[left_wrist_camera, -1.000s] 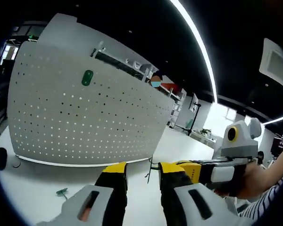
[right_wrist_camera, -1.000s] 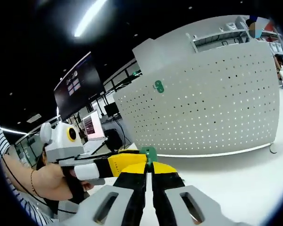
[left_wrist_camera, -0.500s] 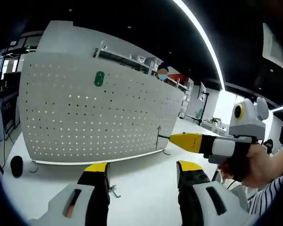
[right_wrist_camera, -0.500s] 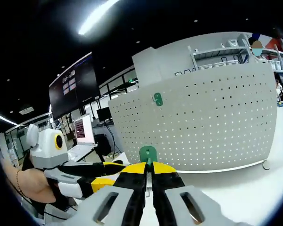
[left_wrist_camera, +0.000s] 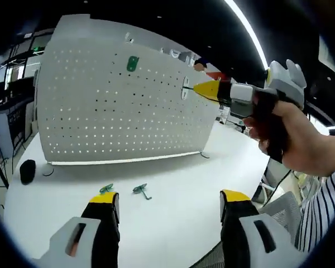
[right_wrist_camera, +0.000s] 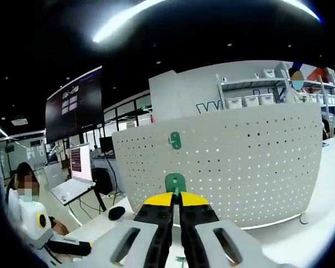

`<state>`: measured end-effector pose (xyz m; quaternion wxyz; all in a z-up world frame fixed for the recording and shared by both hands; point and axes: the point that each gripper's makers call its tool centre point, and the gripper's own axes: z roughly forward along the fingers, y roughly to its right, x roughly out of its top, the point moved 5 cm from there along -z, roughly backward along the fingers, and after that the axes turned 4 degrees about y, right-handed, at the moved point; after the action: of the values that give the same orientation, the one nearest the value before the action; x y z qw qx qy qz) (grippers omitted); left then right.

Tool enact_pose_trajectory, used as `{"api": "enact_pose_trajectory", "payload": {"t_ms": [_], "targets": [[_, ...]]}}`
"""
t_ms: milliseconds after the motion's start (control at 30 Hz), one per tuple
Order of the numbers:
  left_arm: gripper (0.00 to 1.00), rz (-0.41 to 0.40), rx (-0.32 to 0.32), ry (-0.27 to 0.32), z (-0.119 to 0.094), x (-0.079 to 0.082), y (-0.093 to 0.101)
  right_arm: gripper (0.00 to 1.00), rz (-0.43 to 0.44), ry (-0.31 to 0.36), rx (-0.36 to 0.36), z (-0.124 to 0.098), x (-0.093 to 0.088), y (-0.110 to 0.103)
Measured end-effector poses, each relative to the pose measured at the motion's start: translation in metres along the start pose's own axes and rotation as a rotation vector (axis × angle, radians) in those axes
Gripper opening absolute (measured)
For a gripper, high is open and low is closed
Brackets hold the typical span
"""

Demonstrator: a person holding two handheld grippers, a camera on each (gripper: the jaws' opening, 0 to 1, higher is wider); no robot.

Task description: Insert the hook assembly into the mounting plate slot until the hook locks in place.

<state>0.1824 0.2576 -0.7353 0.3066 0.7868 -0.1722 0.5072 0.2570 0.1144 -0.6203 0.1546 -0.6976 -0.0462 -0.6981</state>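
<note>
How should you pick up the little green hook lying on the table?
Grab the green hook by its flat green head, coming straight down from above. It lies flat on the white table with its thin wire tail sticking sideways, so the head gives the open left tool most to pinch.

green hook [right_wrist_camera: 175, 182], white perforated board [right_wrist_camera: 240, 162]

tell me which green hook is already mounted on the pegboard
The green hook high on the pegboard, at, is mounted. Another green hook is clamped in the right claw, and two more lie loose on the table at and.
</note>
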Motion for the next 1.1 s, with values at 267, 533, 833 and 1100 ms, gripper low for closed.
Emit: {"api": "enact_pose_trajectory", "payload": {"t_ms": [267,533,833,1100], "targets": [[0.82,0.038,0.041,0.015,-0.006,-0.006,-0.01,0.0,-0.003,0.038,-0.059,0.019,0.011,0.01],[0.85,0.007,0.048,0.018,-0.013,-0.017,-0.013,0.0,-0.051,0.075,-0.104,0.033,0.027,0.021],[0.88,-0.007,0.097,-0.009,-0.019,-0.029,-0.024,0.01,-0.037,0.111,-0.134,0.044,0.033,0.02],[0.91,-0.009,0.076,0.021,-0.021,-0.026,-0.022,0.01,-0.026,0.123,-0.169,0.061,0.035,0.021]]}}
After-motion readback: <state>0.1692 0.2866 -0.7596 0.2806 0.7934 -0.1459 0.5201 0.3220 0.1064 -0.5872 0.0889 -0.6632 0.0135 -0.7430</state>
